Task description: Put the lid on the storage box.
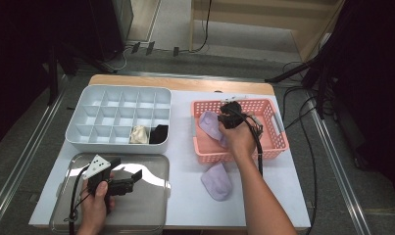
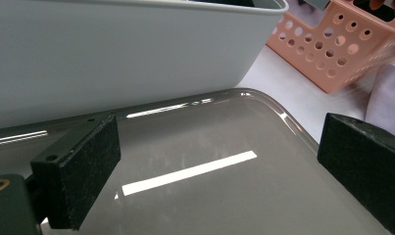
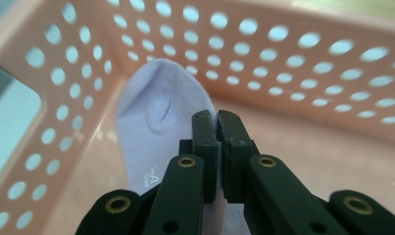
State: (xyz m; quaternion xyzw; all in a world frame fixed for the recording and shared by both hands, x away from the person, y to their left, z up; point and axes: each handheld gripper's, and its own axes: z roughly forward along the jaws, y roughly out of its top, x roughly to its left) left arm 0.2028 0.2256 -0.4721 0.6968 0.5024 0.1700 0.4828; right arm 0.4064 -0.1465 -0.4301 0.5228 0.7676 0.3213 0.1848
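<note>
Two hands, two grippers: one held open and low, one clamped shut at arm's reach

The left hand [image 1: 98, 193] comes in from the bottom edge at the near left, fingers wrapped around the left gripper [image 1: 129, 180], which lies about level and points to the right; in the left gripper view its two black jaws stand wide apart with nothing between them. The right forearm reaches forward and slightly left across the worktop, the right hand [image 1: 241, 138] gripping the right gripper [image 1: 229, 113] from behind, and in the right gripper view its jaws are pressed together on a fold of pale cloth.
</note>
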